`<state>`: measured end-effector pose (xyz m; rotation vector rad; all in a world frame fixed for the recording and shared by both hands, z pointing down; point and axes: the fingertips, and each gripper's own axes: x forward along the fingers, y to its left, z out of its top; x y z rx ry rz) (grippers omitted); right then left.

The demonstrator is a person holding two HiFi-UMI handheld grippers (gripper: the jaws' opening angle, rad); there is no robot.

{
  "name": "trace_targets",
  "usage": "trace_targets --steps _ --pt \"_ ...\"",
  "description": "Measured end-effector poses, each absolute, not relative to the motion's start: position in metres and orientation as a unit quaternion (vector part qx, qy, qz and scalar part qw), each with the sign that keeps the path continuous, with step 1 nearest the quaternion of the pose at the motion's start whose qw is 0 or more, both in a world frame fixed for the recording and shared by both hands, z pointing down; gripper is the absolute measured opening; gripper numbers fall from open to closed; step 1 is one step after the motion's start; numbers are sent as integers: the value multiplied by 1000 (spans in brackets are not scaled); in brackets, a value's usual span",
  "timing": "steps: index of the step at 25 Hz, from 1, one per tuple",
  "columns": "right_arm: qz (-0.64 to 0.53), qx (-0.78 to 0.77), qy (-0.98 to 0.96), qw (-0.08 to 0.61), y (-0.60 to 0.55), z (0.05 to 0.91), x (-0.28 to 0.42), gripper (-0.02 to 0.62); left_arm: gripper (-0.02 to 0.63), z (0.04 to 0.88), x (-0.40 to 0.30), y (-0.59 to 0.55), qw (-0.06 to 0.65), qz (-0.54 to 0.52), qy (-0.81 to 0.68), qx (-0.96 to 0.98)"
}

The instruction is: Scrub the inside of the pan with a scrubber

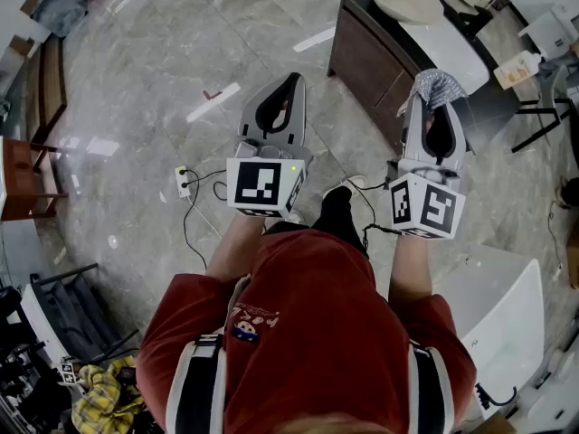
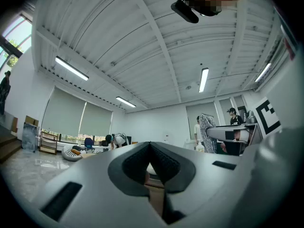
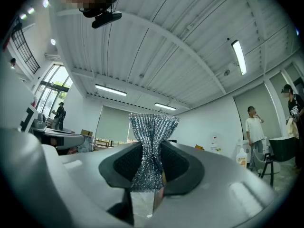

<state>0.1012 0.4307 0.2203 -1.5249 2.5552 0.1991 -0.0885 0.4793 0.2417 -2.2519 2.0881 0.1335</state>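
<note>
The right gripper [image 3: 151, 145] has its jaws clamped on a silver mesh scrubber [image 3: 153, 127], held over the near edge of the dark cabinet [image 1: 362, 54]. Left of that cabinet, the left gripper [image 2: 150, 147] has its jaws together and empty.

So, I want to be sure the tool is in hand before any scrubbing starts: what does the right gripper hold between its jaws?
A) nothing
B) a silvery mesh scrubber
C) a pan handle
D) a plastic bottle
B: in the right gripper view, the right gripper has its jaws closed on a silvery mesh scrubber, which fans out above them.
</note>
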Motion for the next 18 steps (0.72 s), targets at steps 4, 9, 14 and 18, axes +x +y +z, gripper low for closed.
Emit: trace_targets --steps 4,9,14,18 --pt "72 -513 851 81 431 221 110 135 6 238 -75 475 41 42 671 -739" --pt "70 -518 849 81 431 223 118 135 6 240 -66 472 36 41 666 -744" --pt "63 -527 844 74 423 232 126 135 6 247 -58 461 30 33 659 -751" --pt "54 -535 841 67 410 244 133 140 6 255 -53 445 22 29 654 -756"
